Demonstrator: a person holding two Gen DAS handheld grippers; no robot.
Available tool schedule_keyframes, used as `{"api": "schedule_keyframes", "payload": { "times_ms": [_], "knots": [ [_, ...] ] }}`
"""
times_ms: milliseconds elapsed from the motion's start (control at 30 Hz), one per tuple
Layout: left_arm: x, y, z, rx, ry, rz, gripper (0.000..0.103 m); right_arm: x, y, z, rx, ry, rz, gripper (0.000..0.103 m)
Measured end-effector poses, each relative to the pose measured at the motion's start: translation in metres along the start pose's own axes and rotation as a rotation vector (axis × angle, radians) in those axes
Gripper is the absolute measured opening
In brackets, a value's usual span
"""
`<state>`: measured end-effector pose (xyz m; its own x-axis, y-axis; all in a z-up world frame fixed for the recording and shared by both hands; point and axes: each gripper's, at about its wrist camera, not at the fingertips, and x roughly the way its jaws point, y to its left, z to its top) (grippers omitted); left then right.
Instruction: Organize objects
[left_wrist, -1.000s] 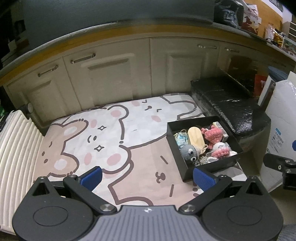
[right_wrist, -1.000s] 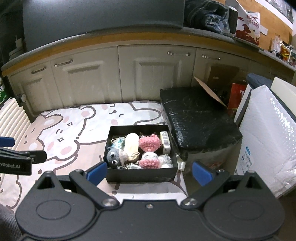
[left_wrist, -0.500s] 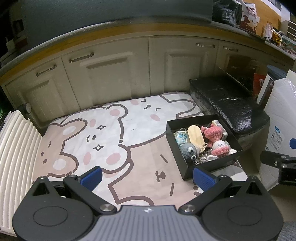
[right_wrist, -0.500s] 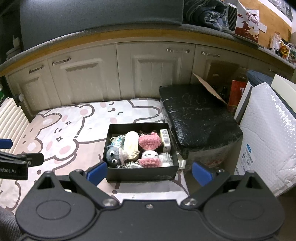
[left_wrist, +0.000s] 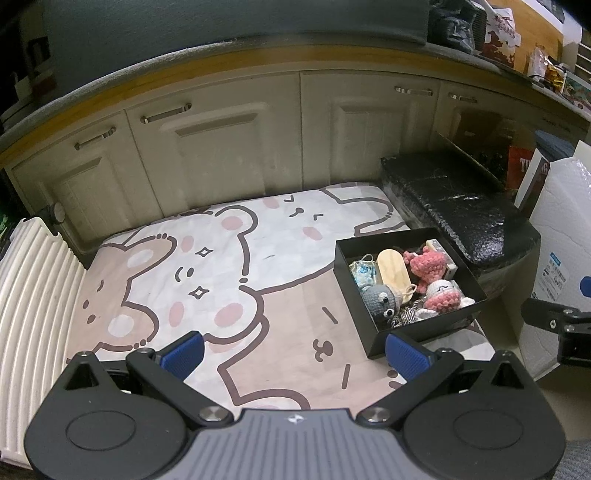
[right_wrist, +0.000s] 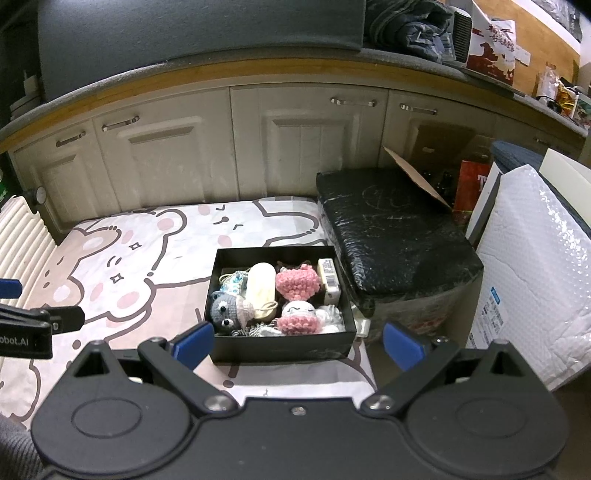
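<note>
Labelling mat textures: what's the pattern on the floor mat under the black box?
Cartoon bears and bunny outlines on the floor mat, pink cheeks, beige-white; clearest in the left wrist view.

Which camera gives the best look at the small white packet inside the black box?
The right wrist view: the white packet lies fully exposed along the black box's right wall. In the left wrist view, the pink crochet toy mostly hides it.
</note>
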<state>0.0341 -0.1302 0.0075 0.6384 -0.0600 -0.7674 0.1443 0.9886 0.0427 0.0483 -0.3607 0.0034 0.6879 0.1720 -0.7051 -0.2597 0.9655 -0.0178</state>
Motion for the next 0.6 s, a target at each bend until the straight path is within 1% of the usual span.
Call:
{"api": "schedule_keyframes", "payload": {
  "times_ms": [600],
  "knots": [
    [-0.0005,-0.0018,-0.0008,-0.001,0.003,0.006,0.103,-0.0006,0.0012,-0.0001,0.003,0.0,0.0,0.1]
  ]
}}
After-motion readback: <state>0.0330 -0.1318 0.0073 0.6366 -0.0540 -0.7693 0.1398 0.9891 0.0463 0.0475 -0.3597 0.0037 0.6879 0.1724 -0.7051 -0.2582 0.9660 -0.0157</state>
